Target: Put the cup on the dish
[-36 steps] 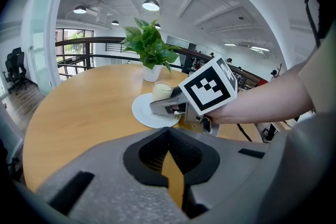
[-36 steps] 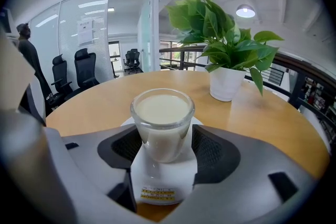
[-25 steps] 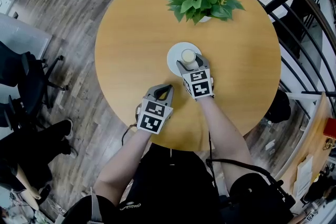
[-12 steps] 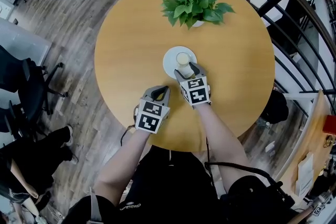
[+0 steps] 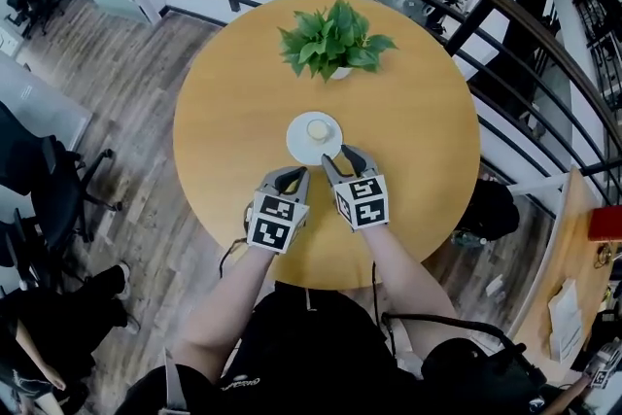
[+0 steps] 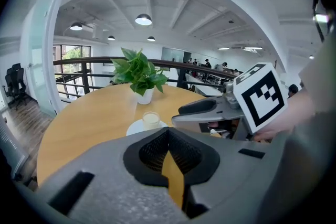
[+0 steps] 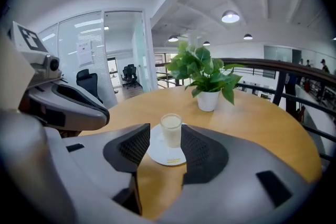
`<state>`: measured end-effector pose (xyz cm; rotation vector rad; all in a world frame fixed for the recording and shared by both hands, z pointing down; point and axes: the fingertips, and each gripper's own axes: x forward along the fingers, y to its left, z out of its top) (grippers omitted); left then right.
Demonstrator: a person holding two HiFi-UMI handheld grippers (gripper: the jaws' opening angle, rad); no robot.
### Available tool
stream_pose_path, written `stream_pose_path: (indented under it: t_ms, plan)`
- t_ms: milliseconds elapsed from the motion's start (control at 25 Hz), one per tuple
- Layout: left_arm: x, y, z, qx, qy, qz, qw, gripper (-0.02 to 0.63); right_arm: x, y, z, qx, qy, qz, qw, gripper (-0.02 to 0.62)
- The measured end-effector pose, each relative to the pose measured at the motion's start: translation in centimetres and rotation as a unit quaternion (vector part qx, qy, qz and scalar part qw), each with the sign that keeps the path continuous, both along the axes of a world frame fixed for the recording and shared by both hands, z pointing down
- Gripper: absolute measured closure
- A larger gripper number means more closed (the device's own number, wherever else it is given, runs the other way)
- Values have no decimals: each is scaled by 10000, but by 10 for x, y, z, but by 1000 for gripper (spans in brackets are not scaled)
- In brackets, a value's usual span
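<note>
A small cup [image 5: 317,129] with a pale filling stands upright on the white dish [image 5: 299,147] in the middle of the round wooden table [image 5: 233,112]. My right gripper [image 5: 340,156] hovers just short of the dish; its jaws are closing with nothing between them. From the right gripper view, the cup [image 7: 171,130] and dish [image 7: 156,152] lie beyond the fingertips. The left gripper [image 5: 293,176] rests beside it, shut and empty, and its view shows the cup [image 6: 150,119] ahead.
A potted green plant [image 5: 330,40] stands behind the dish at the table's far side. A dark metal railing [image 5: 505,44] curves round the table's back and right. Black office chairs [image 5: 49,180] stand on the wooden floor to the left.
My right gripper has drawn back from the cup toward the person, leaving it standing on the dish, and its jaws have narrowed. The left gripper has stayed near the front edge.
</note>
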<state>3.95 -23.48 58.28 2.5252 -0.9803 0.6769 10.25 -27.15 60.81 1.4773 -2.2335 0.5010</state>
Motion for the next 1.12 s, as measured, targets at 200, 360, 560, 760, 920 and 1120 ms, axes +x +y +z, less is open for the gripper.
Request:
stream_pose_path:
  t_ms: [200,360,560,760,920,1120]
  plan:
    - [17,7,-39,340,127,166,9992,606,9,19,-60,480,-186,165,9985,449]
    - [20,16,-74,650,250,206,9974,606,4,38,-101,770,-261,147,9966,472]
    - [20,21,-114,1065,447,185,9931,606,-5,54,-141,1050,-228,98,9942,480]
    - [15,27,-143,1359,653,132,9885,606,-11,69,-172,1374,-258,85,9901,485]
    - [13,34,-155,1467,724,124,9865,606,-11,78,-186,1519,-279,134,9879,498]
    - [6,37,-166,1562,750,102,9848,606,-21,82,-197,1641,-259,64,9861,532]
